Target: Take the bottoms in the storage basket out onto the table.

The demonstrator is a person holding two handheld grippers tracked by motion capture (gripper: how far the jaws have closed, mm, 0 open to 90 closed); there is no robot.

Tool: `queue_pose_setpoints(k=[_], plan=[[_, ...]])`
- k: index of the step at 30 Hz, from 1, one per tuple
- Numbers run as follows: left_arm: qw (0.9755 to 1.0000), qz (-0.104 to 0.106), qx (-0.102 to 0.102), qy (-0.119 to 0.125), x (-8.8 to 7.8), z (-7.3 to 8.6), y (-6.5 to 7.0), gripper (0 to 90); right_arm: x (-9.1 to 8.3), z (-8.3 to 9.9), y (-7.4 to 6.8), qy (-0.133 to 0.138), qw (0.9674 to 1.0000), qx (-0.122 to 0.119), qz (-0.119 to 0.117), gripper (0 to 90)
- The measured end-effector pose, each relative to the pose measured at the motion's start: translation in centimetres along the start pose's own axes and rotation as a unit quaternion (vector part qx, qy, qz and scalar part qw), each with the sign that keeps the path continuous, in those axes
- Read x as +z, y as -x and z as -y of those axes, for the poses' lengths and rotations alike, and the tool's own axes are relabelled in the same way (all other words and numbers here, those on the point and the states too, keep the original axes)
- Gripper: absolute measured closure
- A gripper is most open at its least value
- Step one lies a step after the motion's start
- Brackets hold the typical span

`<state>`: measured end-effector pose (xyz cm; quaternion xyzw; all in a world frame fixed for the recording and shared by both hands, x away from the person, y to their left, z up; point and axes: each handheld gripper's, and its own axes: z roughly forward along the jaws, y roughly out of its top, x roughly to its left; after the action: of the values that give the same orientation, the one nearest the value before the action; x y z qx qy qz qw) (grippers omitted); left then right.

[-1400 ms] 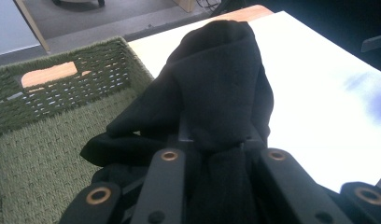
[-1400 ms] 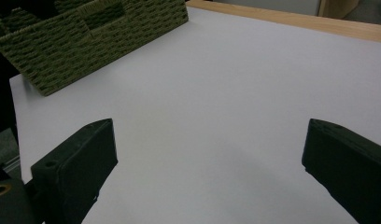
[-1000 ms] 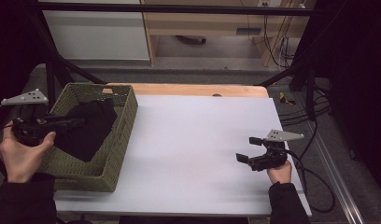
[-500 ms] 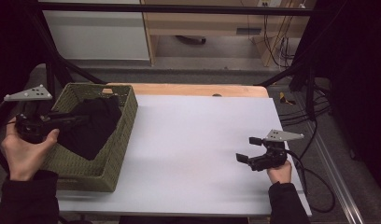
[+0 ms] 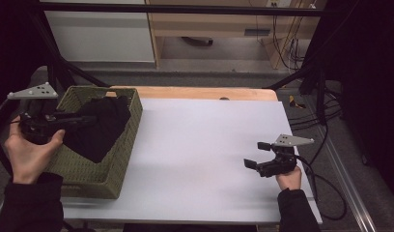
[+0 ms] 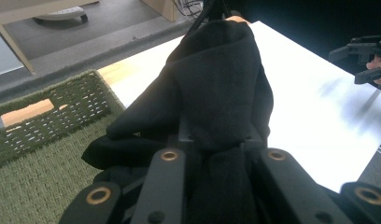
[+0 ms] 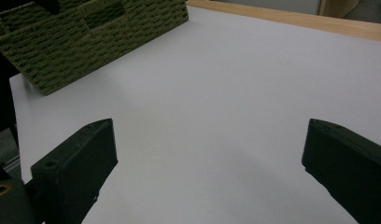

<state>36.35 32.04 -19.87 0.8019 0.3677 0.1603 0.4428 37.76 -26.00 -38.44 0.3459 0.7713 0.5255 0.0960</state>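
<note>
the left gripper (image 5: 86,120) is clamped on a black cloth garment (image 5: 99,126), holding it bunched above the green woven rectangular basket (image 5: 89,175) at the white table's (image 5: 200,145) left side. the right gripper (image 5: 256,155) hovers well apart near the right edge, its 2 jaws spread wide with nothing between them.

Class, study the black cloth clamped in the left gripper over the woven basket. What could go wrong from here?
1. The black cloth hangs inside the basket; it may snag the rim and drag the basket.
2. The left gripper pinches only a fold, which may slip free.
3. The right gripper sits open and apart, unable to steady anything.
</note>
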Motion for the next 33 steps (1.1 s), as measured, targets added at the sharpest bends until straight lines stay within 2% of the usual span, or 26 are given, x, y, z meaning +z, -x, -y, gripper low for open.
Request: queue_pose_setpoints(k=[16, 33], plan=[[0.9997, 0.017, 0.018, 0.006, 1.0, -1.7, 1.5, 78.0, -0.1, 0.0, 0.0, 0.002, 1.0000, 0.000, 0.000, 3.8], [0.9988, 0.028, 0.039, 0.002, 1.8, -2.9, 3.1, 78.0, -0.1, 0.0, 0.0, 0.002, 1.0000, 0.002, -0.001, 3.8]])
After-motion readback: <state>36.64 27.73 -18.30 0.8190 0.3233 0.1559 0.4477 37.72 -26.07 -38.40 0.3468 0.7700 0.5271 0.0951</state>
